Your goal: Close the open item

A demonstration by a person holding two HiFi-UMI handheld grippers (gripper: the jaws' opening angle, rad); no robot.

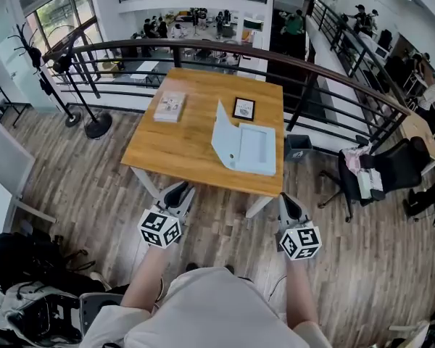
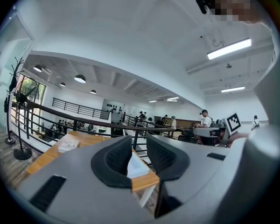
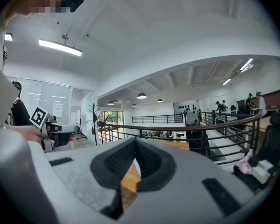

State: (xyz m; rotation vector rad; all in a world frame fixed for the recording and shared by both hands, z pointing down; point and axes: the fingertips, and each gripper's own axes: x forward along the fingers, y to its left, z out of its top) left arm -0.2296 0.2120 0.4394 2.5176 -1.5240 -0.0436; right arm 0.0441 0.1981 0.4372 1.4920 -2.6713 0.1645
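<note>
A light blue folder lies open on the wooden table, its cover standing up at the left side. Both grippers hover over the floor just before the table's near edge, apart from the folder. My left gripper is at the left corner; in the left gripper view its jaws stand apart with nothing between them, and the folder shows beyond the gap. My right gripper is at the right corner, and its tips meet with nothing held.
A book and a small framed picture lie farther back on the table. A curved railing runs behind it. A coat stand is at the left, a bin and an office chair at the right.
</note>
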